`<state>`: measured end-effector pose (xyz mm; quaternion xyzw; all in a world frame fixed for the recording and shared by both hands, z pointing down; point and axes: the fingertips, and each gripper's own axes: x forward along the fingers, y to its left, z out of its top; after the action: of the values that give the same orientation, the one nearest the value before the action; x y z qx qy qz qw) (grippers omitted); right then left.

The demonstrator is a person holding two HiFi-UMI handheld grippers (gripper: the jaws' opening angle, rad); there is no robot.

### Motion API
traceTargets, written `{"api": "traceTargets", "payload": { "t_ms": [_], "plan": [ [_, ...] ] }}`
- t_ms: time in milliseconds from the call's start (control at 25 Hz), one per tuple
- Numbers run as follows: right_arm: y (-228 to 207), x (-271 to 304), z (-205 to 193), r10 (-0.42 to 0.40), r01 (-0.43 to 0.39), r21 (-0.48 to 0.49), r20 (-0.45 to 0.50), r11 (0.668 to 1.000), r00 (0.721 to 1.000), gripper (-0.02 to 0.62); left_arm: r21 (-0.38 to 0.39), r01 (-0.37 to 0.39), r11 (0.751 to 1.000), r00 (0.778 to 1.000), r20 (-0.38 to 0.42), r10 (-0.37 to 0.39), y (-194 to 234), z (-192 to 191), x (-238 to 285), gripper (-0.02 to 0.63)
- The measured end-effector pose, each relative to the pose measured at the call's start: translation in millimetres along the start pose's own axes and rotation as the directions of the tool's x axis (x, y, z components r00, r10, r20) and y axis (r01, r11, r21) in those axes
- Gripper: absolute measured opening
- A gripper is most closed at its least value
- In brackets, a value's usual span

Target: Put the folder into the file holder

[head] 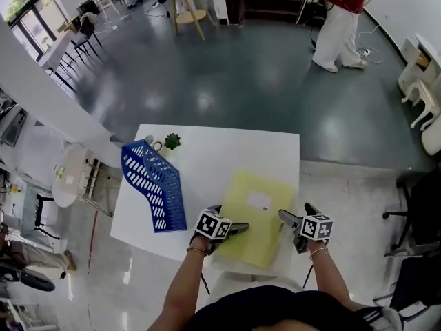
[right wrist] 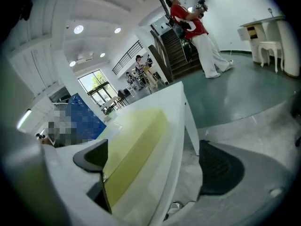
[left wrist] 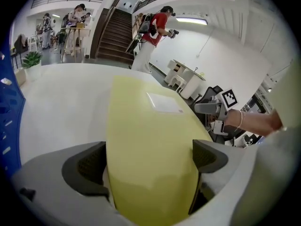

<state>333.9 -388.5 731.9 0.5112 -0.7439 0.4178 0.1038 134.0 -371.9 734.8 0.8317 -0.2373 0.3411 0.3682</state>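
**Yellow folder flat on table, between two open grippers**

Lying flat on the near right part of the white table: a pale yellow folder, closed, with a small white label on its cover. At its near left corner, left gripper, jaws spread wide, the corner between them but not pinched. At its right edge, right gripper, jaws equally wide, straddling folder edge and table edge, gripping nothing. Well to the left, a blue slotted file holder, apart from the folder.

My left gripper and right gripper are grey, black-padded, with white marker cubes. I wear a dark top and wrist bracelets.
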Motion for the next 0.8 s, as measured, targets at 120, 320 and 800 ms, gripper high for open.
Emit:
{"api": "traceTargets", "payload": {
  "t_ms": [120,320,800],
  "plan": [
    [-9,1,-6,0.040,-0.041,0.111,0.013,0.993,0.999,0.586,0.032,0.007,0.999,1.000,-0.029,-0.006,-13,6,9,0.560],
    [-26,-7,-10,0.091,-0.101,0.268,0.053,0.958,0.994,0.586,0.099,0.059,0.993,0.996,-0.077,-0.051,-49,12,30,0.560],
    [-8,-33,-17,0.397,-0.414,0.368,0.125,0.832,0.909,0.574,0.205,0.136,0.969,0.985,-0.129,-0.111,-88,13,55,0.560]
  ]
}}
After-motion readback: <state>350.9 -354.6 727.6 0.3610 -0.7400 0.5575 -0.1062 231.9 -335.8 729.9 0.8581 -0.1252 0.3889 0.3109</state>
